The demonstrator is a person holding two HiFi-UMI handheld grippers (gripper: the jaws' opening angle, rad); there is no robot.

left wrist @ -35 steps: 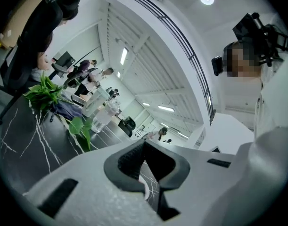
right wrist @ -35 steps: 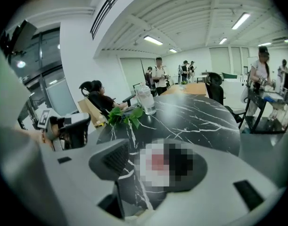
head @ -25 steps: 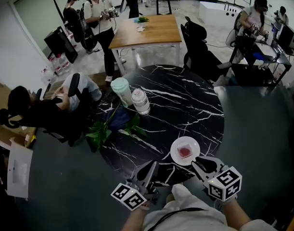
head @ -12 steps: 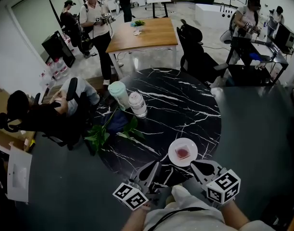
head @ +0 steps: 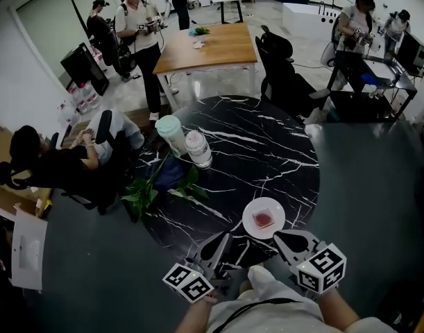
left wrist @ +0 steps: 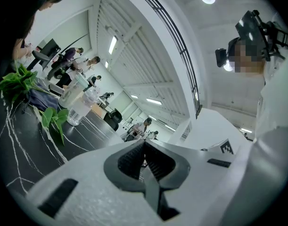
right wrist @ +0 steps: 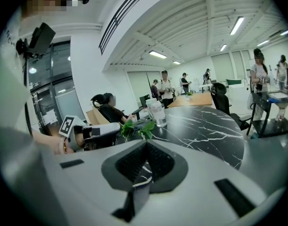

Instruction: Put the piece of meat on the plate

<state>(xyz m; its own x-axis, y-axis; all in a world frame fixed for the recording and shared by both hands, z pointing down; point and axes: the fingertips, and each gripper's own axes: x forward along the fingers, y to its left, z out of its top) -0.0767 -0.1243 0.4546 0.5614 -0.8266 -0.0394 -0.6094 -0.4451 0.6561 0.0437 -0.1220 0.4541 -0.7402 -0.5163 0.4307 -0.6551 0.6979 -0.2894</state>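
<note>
A pink piece of meat (head: 264,219) lies on a small white plate (head: 252,212) near the front edge of the black marble table (head: 267,151). My right gripper (head: 281,238) hovers just in front of the plate, a little to its right, with its jaws shut and nothing between them (right wrist: 146,143). My left gripper (head: 218,244) sits at the table's front edge, left of the plate, its jaws meeting at the tip and holding nothing (left wrist: 144,143). Neither gripper view shows the plate.
A mint-lidded cup (head: 172,132) and a clear jar (head: 198,148) stand at the table's far left, beside green leaves (head: 153,186). Office chairs (head: 284,75), a wooden table (head: 212,47) and several people surround the table. A seated person (head: 66,159) is at the left.
The head view has tilted slightly. The meat stays on the plate, and both grippers stay at the table's front edge.
</note>
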